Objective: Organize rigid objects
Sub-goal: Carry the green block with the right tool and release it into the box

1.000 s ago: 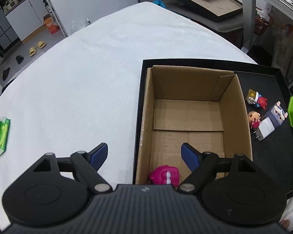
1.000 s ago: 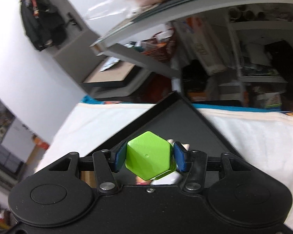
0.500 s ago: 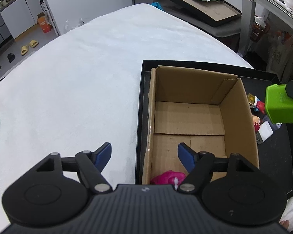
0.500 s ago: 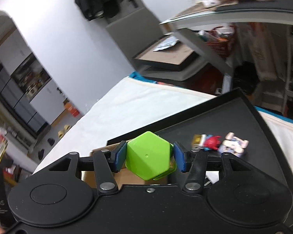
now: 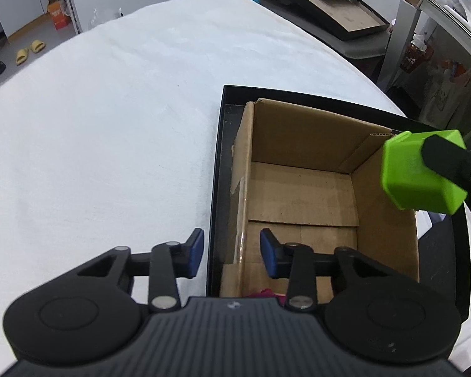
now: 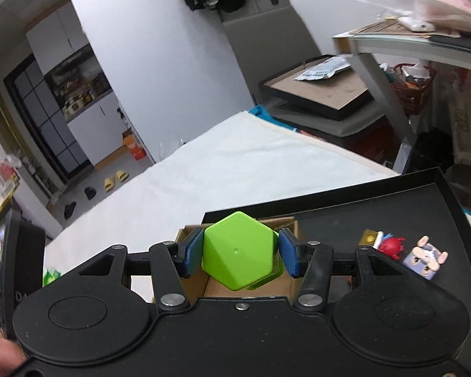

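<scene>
1. Here's the right gripper [image 6: 240, 259], clamped hard on the green block [image 6: 238, 253], a blue pad pressing each side of that six-sided shape.

2. From the left wrist camera, the green block [image 5: 420, 171] hangs in the air at the far right corner of the cardboard box [image 5: 298, 194], above the right wall's top edge and not yet clearly over the open middle.

3. That's the relation to watch: the box opening lies to the block's left and below it. In the right wrist view the box [image 6: 197, 282] peeks out directly under and behind the block, so my read is a short carry inward, then a lowering.

4. The block looks about as wide as it is long, so no real long axis to line up. The box opening runs lengthwise away from the left camera, with plenty of room.

5. The left gripper [image 5: 230, 253] has just been closing, and its pads stand apart on nothing, straddling the box's near left wall and the black tray [image 5: 215, 188] rim.

6. It's nearer the box, but empty; the right gripper has the job.

7. A pink toy [image 5: 268, 292] already lies at the box's near end.

8. On the tray, to the right: a red figure [image 6: 391, 246] and a small bunny cube [image 6: 424, 260], still waiting.
</scene>
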The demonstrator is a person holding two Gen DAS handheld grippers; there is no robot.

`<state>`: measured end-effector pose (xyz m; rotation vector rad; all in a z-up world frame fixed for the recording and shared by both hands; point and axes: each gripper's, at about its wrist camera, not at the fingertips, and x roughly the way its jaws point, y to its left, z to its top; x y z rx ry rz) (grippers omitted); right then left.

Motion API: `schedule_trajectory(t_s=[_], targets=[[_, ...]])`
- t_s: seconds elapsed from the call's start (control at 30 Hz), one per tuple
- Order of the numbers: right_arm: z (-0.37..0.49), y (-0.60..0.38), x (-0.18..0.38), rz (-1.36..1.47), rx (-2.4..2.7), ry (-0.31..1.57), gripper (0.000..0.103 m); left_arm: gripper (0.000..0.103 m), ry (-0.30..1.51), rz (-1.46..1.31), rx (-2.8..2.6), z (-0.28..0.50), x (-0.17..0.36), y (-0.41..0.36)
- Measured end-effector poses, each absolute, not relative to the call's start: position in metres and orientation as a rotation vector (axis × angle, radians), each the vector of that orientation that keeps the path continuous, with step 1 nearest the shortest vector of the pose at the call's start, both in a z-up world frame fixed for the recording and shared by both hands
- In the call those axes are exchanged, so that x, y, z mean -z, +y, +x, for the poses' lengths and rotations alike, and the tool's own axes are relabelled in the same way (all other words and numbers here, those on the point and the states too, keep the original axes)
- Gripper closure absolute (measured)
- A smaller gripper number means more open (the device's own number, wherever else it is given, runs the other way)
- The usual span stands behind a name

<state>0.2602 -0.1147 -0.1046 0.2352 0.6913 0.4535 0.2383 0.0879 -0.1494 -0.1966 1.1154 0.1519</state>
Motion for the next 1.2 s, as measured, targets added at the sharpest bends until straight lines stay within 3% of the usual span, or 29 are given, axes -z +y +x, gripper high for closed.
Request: schedule_trajectory(t_s=[0.13, 0.4, 0.83, 1.2], targets=[[0.262, -0.1, 0.11, 0.212, -0.455, 0.701, 0.053, 0.078, 1.131, -0.233, -0.141, 0.241, 0.156, 0.095], [0.269, -0.081, 0.122, 0.201, -0.455, 0.73, 0.053, 0.089, 1.145, -0.29, -0.097, 0.244, 0.161, 0.1], [0.28, -0.049, 0.136, 0.241, -0.447, 0.776, 0.05, 0.089, 1.17, -0.294, -0.08, 0.248, 0.157, 0.104], [0.273, -0.077, 0.134, 0.325, -0.401, 0.821, 0.05, 0.086, 1.155, -0.232, -0.143, 0.242, 0.142, 0.091]])
